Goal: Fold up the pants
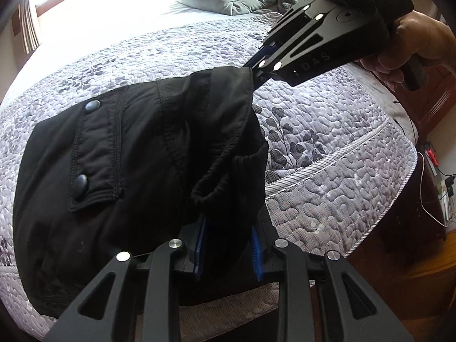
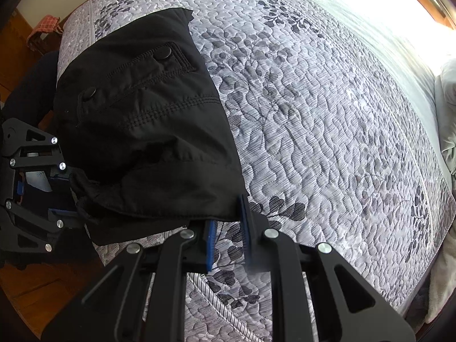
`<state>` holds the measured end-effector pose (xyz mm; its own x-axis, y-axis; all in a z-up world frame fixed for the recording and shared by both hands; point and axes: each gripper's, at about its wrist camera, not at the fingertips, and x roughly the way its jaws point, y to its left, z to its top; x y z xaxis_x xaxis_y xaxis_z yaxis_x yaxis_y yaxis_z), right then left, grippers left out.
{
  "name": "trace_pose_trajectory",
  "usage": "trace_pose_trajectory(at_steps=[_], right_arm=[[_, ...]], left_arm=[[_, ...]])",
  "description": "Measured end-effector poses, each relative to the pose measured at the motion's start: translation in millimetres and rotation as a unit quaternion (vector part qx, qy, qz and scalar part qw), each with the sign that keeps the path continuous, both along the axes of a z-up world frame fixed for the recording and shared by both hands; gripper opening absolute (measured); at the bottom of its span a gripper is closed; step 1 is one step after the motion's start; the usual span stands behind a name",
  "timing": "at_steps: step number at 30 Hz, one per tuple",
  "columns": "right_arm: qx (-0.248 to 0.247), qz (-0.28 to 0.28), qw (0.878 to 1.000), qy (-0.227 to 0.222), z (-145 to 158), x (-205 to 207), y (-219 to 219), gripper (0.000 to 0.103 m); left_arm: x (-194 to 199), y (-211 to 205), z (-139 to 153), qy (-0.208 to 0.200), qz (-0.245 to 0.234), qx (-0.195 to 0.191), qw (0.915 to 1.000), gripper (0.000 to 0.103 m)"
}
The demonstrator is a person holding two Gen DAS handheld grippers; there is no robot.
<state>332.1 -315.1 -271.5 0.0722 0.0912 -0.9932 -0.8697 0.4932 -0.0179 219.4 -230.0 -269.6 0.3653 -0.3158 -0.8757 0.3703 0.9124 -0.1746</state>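
The pants [image 1: 136, 171] are a black bundle, already doubled over, lying on the near corner of the quilted bed [image 1: 327, 148] with a snap-flap pocket facing up. The visible seams suggest the long axis runs from the near bed edge toward the far side, though the bundle's full outline is partly hidden. The gathered waistband end points at the left gripper [image 1: 228, 253], whose blue pads stand apart with cloth between them; whether they clamp that cloth cannot be determined. The right gripper [image 2: 228, 228] sits at the opposite near corner; its fingers straddle the hem edge with a visible gap, so it appears released or only loosely engaged. Both grippers are at the same near edge, so the next fold probably carries that edge away from them across the bundle.
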Motion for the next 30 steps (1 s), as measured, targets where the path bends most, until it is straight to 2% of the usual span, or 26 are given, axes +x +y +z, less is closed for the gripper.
trace_pose_trajectory(at_steps=[11, 16, 17, 19, 21, 22, 23, 26, 28, 30], right_arm=[[0.008, -0.016, 1.000, -0.002, -29.9, 0.0, -16.2, 0.014], [-0.001, -0.033, 0.999, -0.008, -40.9, -0.8, -24.7, 0.015], [-0.004, -0.048, 0.999, -0.010, -41.9, 0.7, -28.2, 0.018], [0.011, -0.103, 0.995, 0.000, -39.1, 7.4, -41.5, 0.040], [0.039, -0.170, 0.985, 0.003, -32.5, 12.6, -62.0, 0.050], [0.061, -0.207, 0.976, 0.015, -29.2, 13.9, -73.4, 0.053], [0.092, -0.246, 0.965, 0.027, -25.5, 14.4, -86.1, 0.054], [0.178, -0.342, 0.922, 0.040, -14.3, 7.4, -114.6, 0.059], [0.234, -0.371, 0.898, 0.027, -2.1, -3.8, -118.2, 0.057], [0.302, -0.361, 0.882, 0.022, 11.5, -13.3, -105.8, 0.054]], left_arm=[[-5.2, -17.2, -19.2, -0.017, -0.016, 0.046, 0.9987, 0.026], [-9.9, -24.2, -25.3, -0.030, -0.028, 0.070, 0.9967, 0.032], [-11.8, -25.7, -26.0, -0.035, -0.035, 0.073, 0.9961, 0.033], [-17.4, -30.0, -26.5, -0.048, -0.054, 0.088, 0.9935, 0.043], [-23.0, -26.3, -22.2, -0.052, -0.070, 0.068, 0.9939, 0.052], [-25.5, -21.2, -18.2, -0.049, -0.073, 0.050, 0.9948, 0.052], [-27.8, -14.3, -13.5, -0.047, -0.076, 0.028, 0.9956, 0.053], [-35.9, 15.0, 4.4, -0.054, -0.072, -0.029, 0.9955, 0.068], [-39.4, 39.6, 16.6, -0.055, -0.063, -0.071, 0.9939, 0.073], [-40.8, 61.6, 25.7, -0.056, -0.050, -0.098, 0.9924, 0.077]])
